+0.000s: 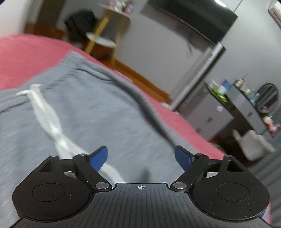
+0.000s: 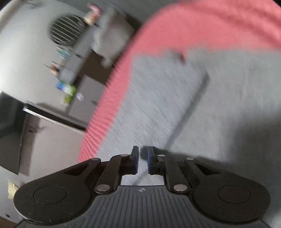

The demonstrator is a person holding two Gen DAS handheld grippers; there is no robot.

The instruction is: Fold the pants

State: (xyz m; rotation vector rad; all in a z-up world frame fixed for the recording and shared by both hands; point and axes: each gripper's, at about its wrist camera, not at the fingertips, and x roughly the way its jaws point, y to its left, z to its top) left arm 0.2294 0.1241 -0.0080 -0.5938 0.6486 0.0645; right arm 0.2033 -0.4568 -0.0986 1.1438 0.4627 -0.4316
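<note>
Grey sweatpants lie spread on a pink bed cover, their white drawstring trailing toward my left gripper. The ribbed waistband sits at the upper left. My left gripper hovers over the cloth, open, its blue pads wide apart with nothing between them. In the right wrist view the pants lie near the bed's edge, with one layer folded over another along a shadowed edge. My right gripper hangs just above this cloth, shut, with only a thin slit between its pads and no cloth visibly pinched.
The pink bed cover ends at an edge beside the pants. Beyond it stand a grey cabinet with bottles, a fan, a wall-mounted TV and a small shelf stand. Both views are motion-blurred.
</note>
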